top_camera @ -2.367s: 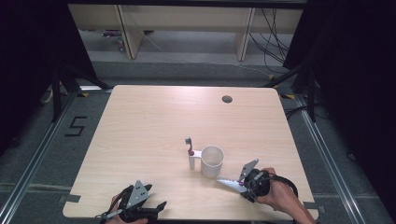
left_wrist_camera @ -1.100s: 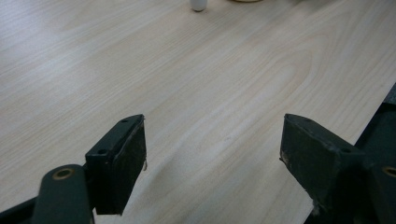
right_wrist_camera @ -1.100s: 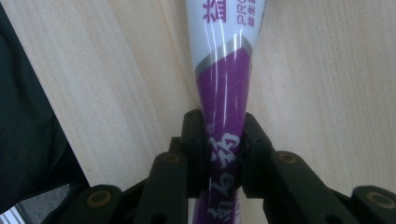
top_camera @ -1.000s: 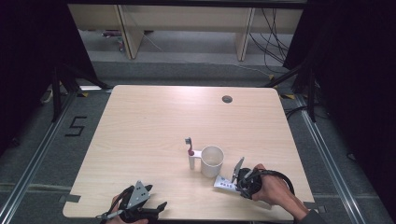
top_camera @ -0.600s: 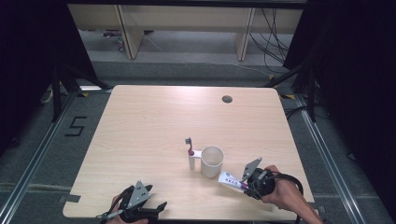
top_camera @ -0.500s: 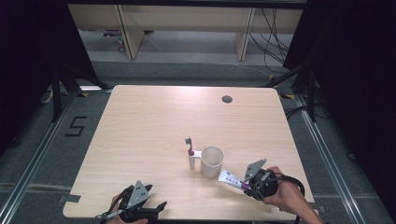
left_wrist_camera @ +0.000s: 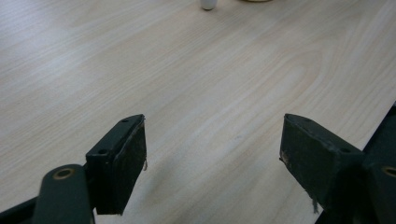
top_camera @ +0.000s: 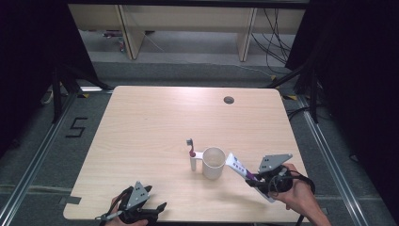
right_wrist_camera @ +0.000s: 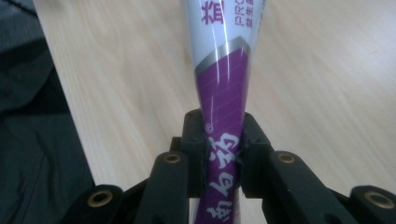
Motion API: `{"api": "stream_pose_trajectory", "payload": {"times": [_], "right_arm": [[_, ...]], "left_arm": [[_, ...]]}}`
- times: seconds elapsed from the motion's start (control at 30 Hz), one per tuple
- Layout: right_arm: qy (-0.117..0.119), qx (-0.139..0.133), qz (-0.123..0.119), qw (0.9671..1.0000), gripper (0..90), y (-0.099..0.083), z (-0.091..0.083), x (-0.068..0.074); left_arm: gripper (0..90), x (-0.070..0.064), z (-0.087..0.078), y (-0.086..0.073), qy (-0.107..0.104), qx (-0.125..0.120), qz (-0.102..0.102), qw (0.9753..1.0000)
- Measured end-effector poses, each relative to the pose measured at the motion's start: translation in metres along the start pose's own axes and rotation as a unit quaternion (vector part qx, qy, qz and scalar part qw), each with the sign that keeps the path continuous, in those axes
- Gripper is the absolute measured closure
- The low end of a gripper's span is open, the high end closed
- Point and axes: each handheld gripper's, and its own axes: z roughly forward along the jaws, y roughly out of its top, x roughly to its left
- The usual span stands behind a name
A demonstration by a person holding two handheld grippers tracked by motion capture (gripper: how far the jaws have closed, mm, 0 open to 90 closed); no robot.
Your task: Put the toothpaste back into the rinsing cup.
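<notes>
A white and purple toothpaste tube (top_camera: 239, 167) is clamped in my right gripper (top_camera: 256, 181) at the table's front right, its white end raised toward a cream cup (top_camera: 213, 163). In the right gripper view both jaws squeeze the tube (right_wrist_camera: 223, 93) at its purple part. A toothbrush (top_camera: 192, 151) stands upright in a small white holder just left of the cup. My left gripper (top_camera: 148, 209) rests near the front left edge, open, with bare wood between its pads (left_wrist_camera: 135, 154).
The wooden table (top_camera: 155, 122) has a round cable hole (top_camera: 228, 100) at the back right. A dark floor with metal rails surrounds the table. Shelving legs and cables stand behind the far edge.
My right gripper pulled back slightly to the right with the tube, whose white end now points up toward the cup. The left gripper stayed still.
</notes>
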Motion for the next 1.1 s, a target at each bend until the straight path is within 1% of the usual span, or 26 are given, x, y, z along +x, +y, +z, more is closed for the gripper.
{"api": "stream_pose_trajectory", "payload": {"times": [0.07,0.1,0.13,0.2,0.23,0.27,0.3,0.33,0.37,0.4,0.43,0.47,0.5,0.57,0.6,0.63,0.7,0.8,0.83,0.87,0.9,0.97,1.0,1.03,1.07,1.1], "right_arm": [[0.006,-0.013,0.022,0.9997,76.5,0.001,-0.004,-0.002],[0.006,-0.013,0.022,0.9997,76.5,0.001,-0.004,-0.002],[0.008,-0.038,0.018,0.9991,76.5,0.002,-0.005,-0.009],[0.004,-0.039,0.024,0.9990,76.5,0.003,-0.008,-0.012],[0.009,-0.060,0.035,0.9975,76.5,0.004,-0.008,-0.016],[0.009,-0.072,0.042,0.9964,76.5,0.005,-0.008,-0.018],[0.005,-0.086,0.043,0.9953,76.5,0.005,-0.007,-0.021],[0.003,-0.095,0.050,0.9942,76.5,0.007,-0.007,-0.023],[0.005,-0.104,0.057,0.9929,76.5,0.008,-0.006,-0.025],[0.005,-0.104,0.057,0.9929,76.5,0.008,-0.006,-0.025],[-0.001,-0.113,0.059,0.9919,76.5,0.010,-0.005,-0.027],[-0.003,-0.119,0.064,0.9908,76.5,0.011,-0.004,-0.027],[-0.006,-0.132,0.070,0.9888,76.5,0.014,-0.002,-0.030],[-0.007,-0.137,0.071,0.9880,76.5,0.016,-0.001,-0.032],[-0.009,-0.143,0.076,0.9867,76.5,0.017,-0.001,-0.033],[-0.012,-0.157,0.077,0.9845,76.5,0.019,0.001,-0.036],[-0.010,-0.160,0.088,0.9831,76.5,0.022,0.002,-0.036],[-0.005,-0.168,0.083,0.9823,76.5,0.025,0.002,-0.038],[0.005,-0.181,0.088,0.9795,76.5,0.028,0.002,-0.038],[-0.001,-0.191,0.077,0.9786,76.5,0.030,0.002,-0.039],[-0.004,-0.198,0.076,0.9773,76.5,0.032,0.002,-0.039],[-0.001,-0.199,0.077,0.9770,76.5,0.034,0.001,-0.039],[0.001,-0.217,0.078,0.9732,76.5,0.039,0.002,-0.039],[0.001,-0.217,0.078,0.9732,76.5,0.039,0.002,-0.039],[0.007,-0.220,0.084,0.9719,76.5,0.041,0.002,-0.038],[0.003,-0.227,0.075,0.9710,76.5,0.047,0.002,-0.038]], "left_arm": [[22.5,0.000,0.000,0.000,0.001,0.000,0.004,1.0000],[22.5,0.000,0.000,0.000,0.000,0.003,0.005,1.0000],[22.5,0.000,0.000,0.000,-0.003,0.002,0.000,1.0000],[22.5,-0.001,0.002,-0.001,-0.003,-0.003,0.000,1.0000],[22.5,0.000,0.001,-0.001,-0.004,-0.001,0.000,1.0000],[22.5,0.000,0.001,-0.001,-0.003,-0.001,0.000,1.0000],[22.5,0.000,0.001,-0.001,-0.004,0.000,0.002,1.0000],[22.5,0.000,0.001,-0.001,-0.003,-0.004,-0.004,1.0000],[22.5,0.001,0.000,0.000,-0.001,0.001,0.002,1.0000],[22.6,0.001,0.000,0.000,-0.001,0.001,0.002,1.0000],[22.6,0.000,0.002,0.000,-0.001,-0.008,-0.006,1.0000],[22.6,0.002,0.001,0.000,0.003,0.000,0.004,1.0000],[22.6,0.000,0.002,-0.001,-0.002,-0.002,-0.005,1.0000],[22.6,0.000,0.001,0.000,-0.003,0.001,-0.001,1.0000],[22.6,0.000,0.002,0.000,-0.003,-0.010,-0.002,0.9999],[22.6,0.000,0.003,-0.001,-0.003,-0.007,-0.006,1.0000],[22.6,0.000,0.001,-0.001,-0.004,-0.002,-0.006,1.0000],[22.6,0.001,0.000,0.000,-0.003,-0.002,0.000,1.0000],[22.6,0.001,0.001,-0.001,-0.003,-0.003,-0.008,1.0000],[22.6,0.001,0.001,-0.001,-0.001,0.002,-0.006,1.0000],[22.6,0.001,0.001,-0.001,-0.001,0.002,-0.005,1.0000],[22.6,0.001,0.002,-0.001,-0.002,-0.003,-0.009,1.0000],[22.6,0.000,0.002,0.000,-0.001,-0.004,-0.008,1.0000],[22.6,0.001,0.001,0.000,-0.002,-0.002,-0.001,1.0000],[22.5,0.001,0.000,0.000,-0.001,-0.001,-0.002,1.0000],[22.6,0.002,0.000,0.001,-0.002,-0.007,-0.002,1.0000]]}}
